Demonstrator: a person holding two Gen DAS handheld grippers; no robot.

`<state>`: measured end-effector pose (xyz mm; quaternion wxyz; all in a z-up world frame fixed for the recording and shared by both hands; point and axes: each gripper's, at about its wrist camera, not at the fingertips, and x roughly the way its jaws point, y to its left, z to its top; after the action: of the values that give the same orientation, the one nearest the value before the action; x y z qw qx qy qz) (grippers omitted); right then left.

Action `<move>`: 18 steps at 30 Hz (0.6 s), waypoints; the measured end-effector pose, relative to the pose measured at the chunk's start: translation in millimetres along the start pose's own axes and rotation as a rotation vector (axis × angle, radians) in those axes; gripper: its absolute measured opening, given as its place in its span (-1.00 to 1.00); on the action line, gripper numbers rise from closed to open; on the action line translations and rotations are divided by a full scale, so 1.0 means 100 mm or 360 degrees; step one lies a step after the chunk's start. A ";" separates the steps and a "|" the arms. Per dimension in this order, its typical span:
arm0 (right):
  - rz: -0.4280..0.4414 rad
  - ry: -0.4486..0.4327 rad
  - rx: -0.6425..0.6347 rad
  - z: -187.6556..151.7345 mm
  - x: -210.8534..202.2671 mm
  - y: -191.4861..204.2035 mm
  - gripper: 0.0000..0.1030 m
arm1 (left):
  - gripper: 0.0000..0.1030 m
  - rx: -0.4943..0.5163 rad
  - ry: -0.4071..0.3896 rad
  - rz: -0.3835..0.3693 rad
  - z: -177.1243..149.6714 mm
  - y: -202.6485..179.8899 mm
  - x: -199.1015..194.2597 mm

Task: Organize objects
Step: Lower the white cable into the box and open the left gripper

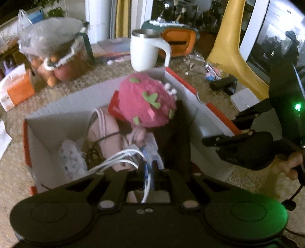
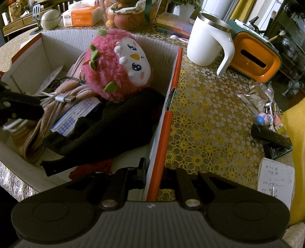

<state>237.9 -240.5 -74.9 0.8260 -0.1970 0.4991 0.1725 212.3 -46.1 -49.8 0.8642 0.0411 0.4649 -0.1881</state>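
One cardboard box (image 2: 172, 80), white inside with an orange outer skin, sits on a table covered in yellow patterned lace (image 2: 205, 122) and holds a jumble of things: a pink plush toy (image 2: 118, 66) with green leaf patches and a white bird face lies against the far wall, a black cloth (image 2: 118, 126) sprawls along the right side below it, pinkish fabric (image 2: 63, 106) lies to the left, and a blue-and-white printed packet (image 2: 78, 116) is partly tucked between them. White cables (image 1: 122, 158) loop up out of the box, and the left gripper (image 1: 150, 171) has its fingers closed on them over the near edge. The right gripper (image 2: 152, 175) straddles the box's right wall, one finger inside and one outside, clamped on the orange rim. Just beyond the box stands a white mug (image 2: 207, 42) with a steel rim, beside an orange and green container (image 2: 253, 57). A bag of fruit (image 1: 51, 57) and an orange tissue pack (image 2: 82, 18) sit behind the box, while remote controls (image 2: 272, 139) and a handwritten note (image 2: 276, 181) lie well off to the right
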 end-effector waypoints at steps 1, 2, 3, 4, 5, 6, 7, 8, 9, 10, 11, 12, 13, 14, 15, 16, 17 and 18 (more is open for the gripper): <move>0.0000 0.0001 0.0000 0.00 0.00 0.00 -0.78 | -0.90 -0.0005 0.0026 -0.0014 0.00 0.00 0.03; 0.0000 0.0001 0.0001 0.00 0.00 0.00 -0.78 | -0.83 -0.0008 0.0056 -0.0032 -0.01 0.01 0.06; 0.0000 0.0002 0.0002 0.00 0.01 0.00 -0.78 | -0.78 -0.0010 0.0086 -0.0048 -0.03 0.01 0.10; -0.0001 0.0003 0.0002 0.01 0.01 0.00 -0.78 | -0.75 -0.0010 0.0100 -0.0051 -0.04 0.01 0.12; -0.0001 0.0003 0.0003 0.00 0.01 0.00 -0.78 | -0.75 -0.0013 0.0113 -0.0048 -0.06 0.02 0.15; -0.0002 0.0004 0.0004 0.00 0.01 0.00 -0.78 | -0.75 -0.0019 0.0125 -0.0049 -0.07 0.03 0.17; -0.0002 0.0003 0.0005 0.00 0.00 0.00 -0.78 | -0.71 -0.0026 0.0133 -0.0056 -0.08 0.04 0.18; -0.0002 0.0005 0.0007 0.00 0.00 0.00 -0.78 | -0.70 -0.0041 0.0139 -0.0064 -0.08 0.06 0.19; -0.0003 0.0005 0.0009 0.00 0.00 0.00 -0.78 | -0.69 -0.0058 0.0141 -0.0068 -0.09 0.08 0.19; -0.0005 0.0005 0.0010 0.00 0.00 0.00 -0.78 | -0.64 -0.0066 0.0142 -0.0066 -0.09 0.09 0.19; -0.0006 0.0006 0.0013 0.00 0.00 0.01 -0.78 | -0.59 -0.0071 0.0140 -0.0059 -0.09 0.10 0.18; -0.0008 0.0006 0.0014 0.00 0.00 0.01 -0.79 | -0.58 -0.0075 0.0135 -0.0056 -0.10 0.11 0.17; -0.0009 0.0007 0.0015 0.00 0.00 0.01 -0.79 | -0.54 -0.0076 0.0127 -0.0057 -0.10 0.11 0.16; -0.0011 0.0007 0.0016 0.00 0.00 0.01 -0.78 | -0.47 -0.0075 0.0120 -0.0057 -0.11 0.11 0.15; -0.0012 0.0007 0.0017 0.00 0.00 0.01 -0.78 | -0.42 -0.0072 0.0112 -0.0054 -0.12 0.11 0.13; -0.0012 0.0007 0.0021 0.00 0.00 0.01 -0.79 | -0.34 -0.0066 0.0100 -0.0049 -0.13 0.10 0.10; -0.0013 0.0008 0.0023 0.00 0.00 0.01 -0.79 | -0.29 -0.0062 0.0087 -0.0046 -0.14 0.10 0.07; -0.0015 0.0008 0.0025 0.00 0.00 0.01 -0.79 | -0.28 -0.0060 0.0077 -0.0048 -0.14 0.10 0.05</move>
<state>237.1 -239.7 -74.7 0.8270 -0.1934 0.5017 0.1641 207.4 -35.1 -62.6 0.8504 0.0223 0.4897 -0.1912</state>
